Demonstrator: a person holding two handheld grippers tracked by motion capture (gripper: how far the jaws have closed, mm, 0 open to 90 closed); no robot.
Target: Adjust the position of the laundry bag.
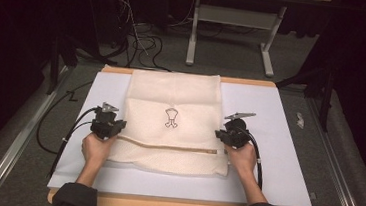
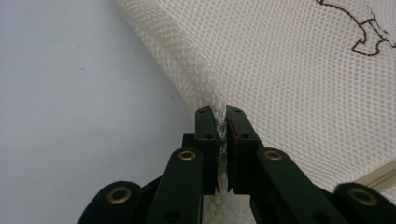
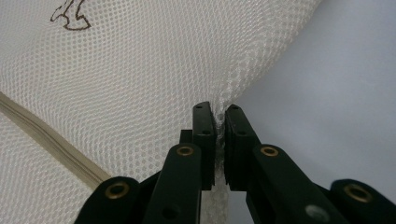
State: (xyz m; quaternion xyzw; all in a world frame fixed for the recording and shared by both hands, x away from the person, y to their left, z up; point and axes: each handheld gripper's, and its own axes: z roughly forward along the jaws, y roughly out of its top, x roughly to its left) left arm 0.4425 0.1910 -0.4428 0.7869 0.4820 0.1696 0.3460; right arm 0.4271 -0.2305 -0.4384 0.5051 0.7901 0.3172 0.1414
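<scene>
While both hands rest low on the white table top point(image 1: 44, 121), the left gripper point(image 1: 110, 128) sits at the left edge of a cream mesh laundry bag point(image 1: 173, 102), and the left gripper view shows its jaws nearly together with a pinch of that mesh edge point(image 2: 221, 122) clamped between them. Just right of this, the bag lies flat across the middle of the table, its far end reaching the table's far edge and its near end short of the near edge. A small brown outline emblem point(image 1: 170, 118) is printed at its centre, and a tan zipper point(image 1: 167, 147) runs across the bag between the two grippers, nearer the person. At the bag's right edge stands the right gripper point(image 1: 223, 135); the right gripper view shows its jaws likewise drawn close, gripping a fold of the mesh border point(image 3: 219, 116). Black cables point(image 1: 67, 138) trail from each gripper toward the person's forearms.
</scene>
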